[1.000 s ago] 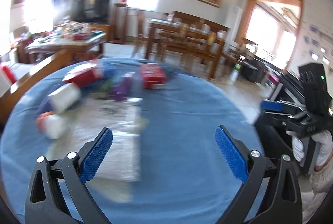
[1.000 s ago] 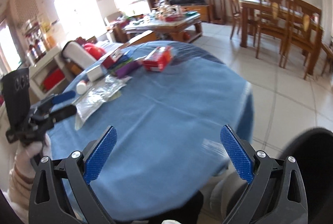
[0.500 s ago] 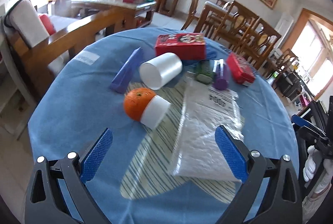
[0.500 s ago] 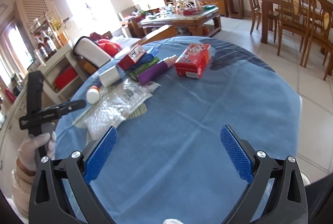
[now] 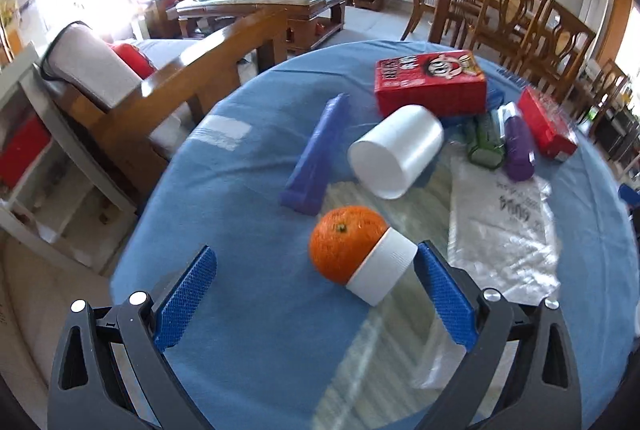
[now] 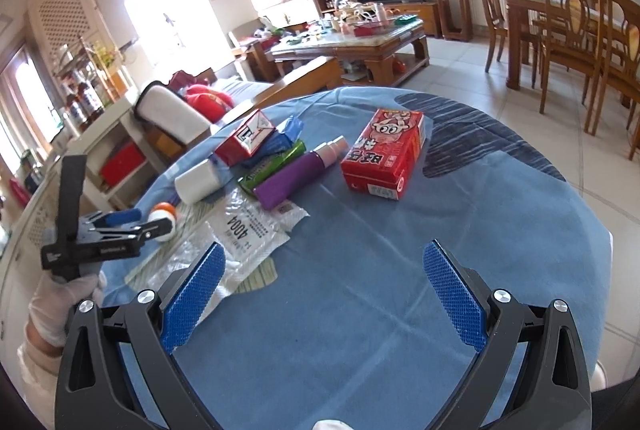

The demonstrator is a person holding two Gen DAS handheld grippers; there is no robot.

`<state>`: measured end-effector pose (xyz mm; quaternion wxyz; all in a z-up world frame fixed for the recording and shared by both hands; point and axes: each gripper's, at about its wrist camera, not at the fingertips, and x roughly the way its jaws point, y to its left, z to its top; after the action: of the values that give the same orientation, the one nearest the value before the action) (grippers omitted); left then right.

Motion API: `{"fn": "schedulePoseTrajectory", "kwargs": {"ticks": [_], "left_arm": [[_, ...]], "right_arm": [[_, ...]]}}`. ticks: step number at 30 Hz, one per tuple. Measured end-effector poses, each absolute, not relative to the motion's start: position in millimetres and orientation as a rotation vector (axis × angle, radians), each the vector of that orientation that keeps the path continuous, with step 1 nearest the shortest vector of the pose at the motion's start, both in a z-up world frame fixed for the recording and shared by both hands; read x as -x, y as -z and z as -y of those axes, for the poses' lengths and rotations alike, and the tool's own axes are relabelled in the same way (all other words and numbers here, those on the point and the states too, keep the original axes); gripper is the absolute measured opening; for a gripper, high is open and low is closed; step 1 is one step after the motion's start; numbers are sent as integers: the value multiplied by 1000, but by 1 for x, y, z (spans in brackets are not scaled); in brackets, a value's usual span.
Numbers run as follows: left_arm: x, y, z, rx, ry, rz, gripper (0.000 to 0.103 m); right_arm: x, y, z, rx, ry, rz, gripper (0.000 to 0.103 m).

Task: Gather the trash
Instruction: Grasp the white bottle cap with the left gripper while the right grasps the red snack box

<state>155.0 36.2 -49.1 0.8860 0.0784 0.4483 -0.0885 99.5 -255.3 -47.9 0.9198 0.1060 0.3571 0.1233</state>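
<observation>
- Because the trash lay in one loose cluster on the round table [image 5: 248,330] with its blue cloth, the left gripper [image 5: 316,294] had been brought in low at the near end of that cluster, its jaws spread wide and holding nothing.
- The orange [image 5: 346,248], with a small white cup [image 5: 382,272] fitted over one side of it, sat just ahead of the open jaws and toward the right pad [image 5: 446,304]; it looked like the likely first pick, since it was the nearest piece and stood apart from the rest.
- A larger white cup [image 5: 398,152] lay on its side beyond the orange, its mouth facing the camera, so it would probably roll if nudged.
- A blue bar-shaped package [image 5: 316,152] lay flat beside that cup; farther back a red snack box [image 5: 430,84], a green wrapper [image 5: 484,142], a purple bottle [image 5: 518,144] and a second red box [image 6: 384,154] lay close together.
- A clear plastic bag [image 6: 240,230] was spread flat under the right side of the pile, perhaps to receive the trash, though I could not tell.
- The right gripper [image 6: 324,296] hung over bare cloth on the other side, jaws also apart and empty, well clear of every item, seemingly waiting.
</observation>
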Motion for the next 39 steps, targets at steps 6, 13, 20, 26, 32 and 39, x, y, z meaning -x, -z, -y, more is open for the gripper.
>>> {"fn": "schedulePoseTrajectory", "kwargs": {"ticks": [6, 13, 20, 26, 32, 39], "left_arm": [[-146, 46, -56, -156, 200, -934, 97], [-153, 40, -57, -179, 233, -916, 69], [-152, 40, -59, -199, 249, -888, 59], [-152, 38, -61, -196, 291, -881, 55], [-151, 38, -64, -214, 321, -867, 52], [-157, 40, -66, -238, 365, -842, 44]], "right_arm": [[-109, 53, 255, -216, -245, -740, 98], [-140, 57, 265, -220, -168, -748, 98], [-187, 58, 262, -179, -72, -755, 97], [-226, 65, 251, -76, 13, -791, 70], [-235, 79, 249, 4, 46, -816, 51], [-227, 80, 264, -85, 13, -814, 51]]}}
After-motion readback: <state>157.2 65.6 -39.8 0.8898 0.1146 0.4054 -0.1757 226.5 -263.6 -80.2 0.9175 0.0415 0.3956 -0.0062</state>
